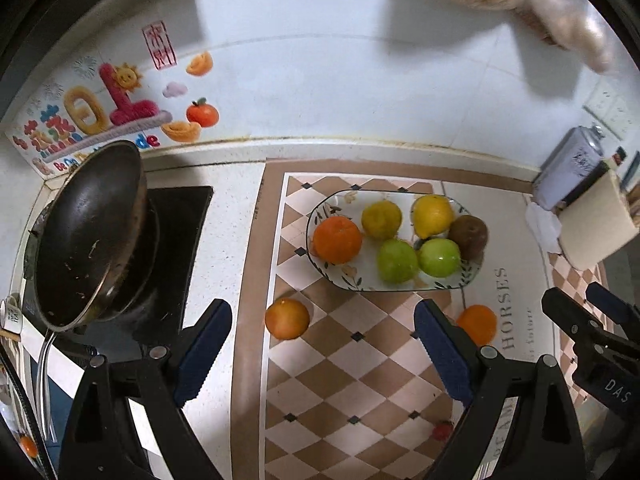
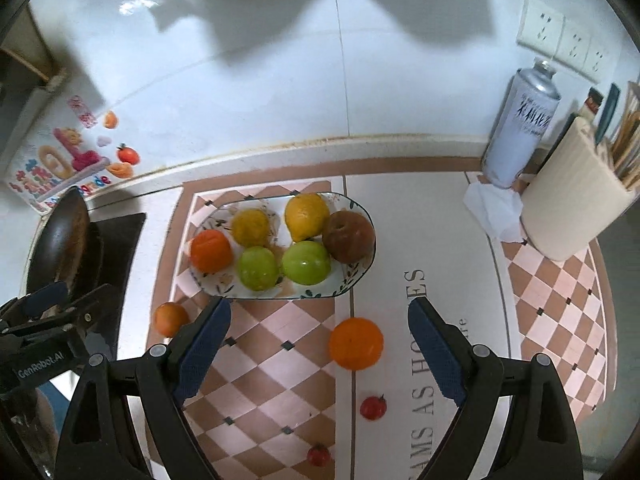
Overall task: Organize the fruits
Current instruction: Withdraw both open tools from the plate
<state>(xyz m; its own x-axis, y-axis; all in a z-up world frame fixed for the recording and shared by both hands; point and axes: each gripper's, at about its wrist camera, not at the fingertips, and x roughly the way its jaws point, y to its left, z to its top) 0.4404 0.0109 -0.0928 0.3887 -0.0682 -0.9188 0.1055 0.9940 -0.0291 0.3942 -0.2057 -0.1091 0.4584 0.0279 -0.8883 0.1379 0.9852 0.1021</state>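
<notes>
Ahead of you the plate point(image 2: 356, 276) sits on the mat point(image 2: 404, 200), holding six fruits. Before it lie two oranges point(image 2: 355, 343), one left point(image 2: 171, 319); nearer you, two cherry tomatoes point(image 2: 373, 407). The wok point(image 1: 88, 232) stands left, the spray can point(image 2: 520, 128) far right.

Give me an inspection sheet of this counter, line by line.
Surface: checkered mat on a pale counter.
Job's things: plate holding six fruits; two oranges and two small red fruits loose on the mat.
Clutter: wok on the stove, spray can, tissue, cream holder.
Grippers: left hand-held gripper and right hand-held gripper both open, empty.
Cables: nothing seen.
Surroundings: tiled wall, stickers, wall sockets.
</notes>
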